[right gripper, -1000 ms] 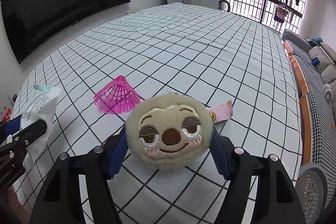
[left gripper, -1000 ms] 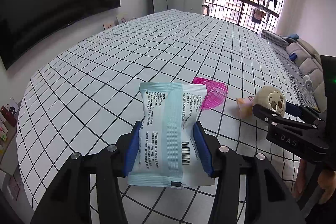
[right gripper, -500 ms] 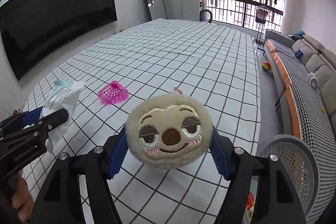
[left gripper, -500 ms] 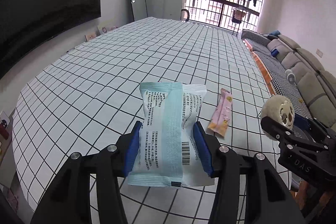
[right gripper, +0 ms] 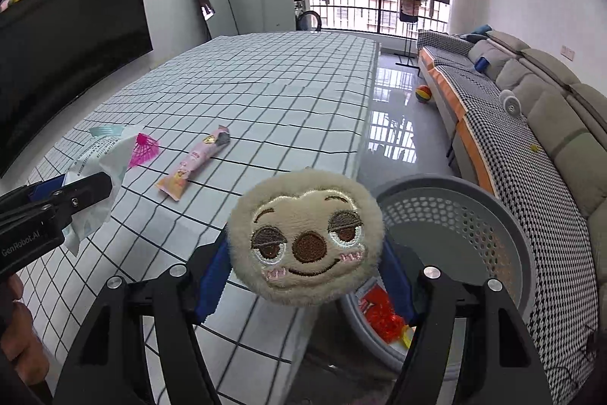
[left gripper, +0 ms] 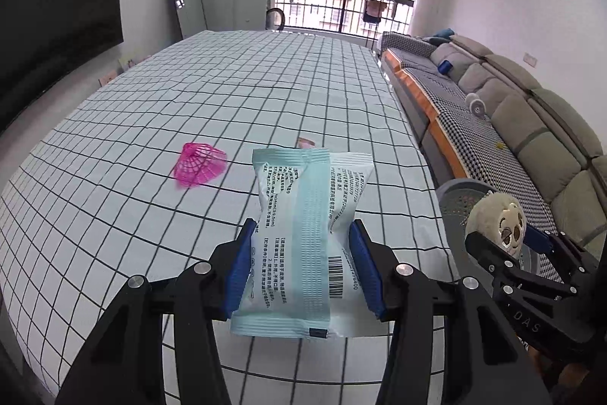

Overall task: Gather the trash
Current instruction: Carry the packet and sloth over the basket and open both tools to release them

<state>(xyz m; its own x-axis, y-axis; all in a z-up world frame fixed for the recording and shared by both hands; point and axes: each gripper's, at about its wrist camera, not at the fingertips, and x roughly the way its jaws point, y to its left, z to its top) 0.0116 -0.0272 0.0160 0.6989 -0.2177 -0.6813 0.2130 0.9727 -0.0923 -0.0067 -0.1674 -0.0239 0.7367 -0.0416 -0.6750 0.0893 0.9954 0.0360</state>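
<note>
- I'm gripping one soft, crinkly packet [left gripper: 303, 238] across its middle in the left tongs [left gripper: 305, 264], over the tabletop [left gripper: 246, 93].
- I'm clamping one light, squashy plush [right gripper: 307, 238] in the right tongs [right gripper: 303, 276], beside the bin [right gripper: 527, 238].
- I'm counting two pieces lying loose: a flimsy wrapper [right gripper: 195, 162] and a pink net [left gripper: 199, 167].

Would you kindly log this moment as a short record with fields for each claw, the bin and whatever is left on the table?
left claw: shut on pale blue packet
right claw: shut on plush face toy
bin: grey perforated basket on floor beside table, red wrapper inside
left on table: pink mesh piece, pink snack sachet
cloth: white with black grid
</note>
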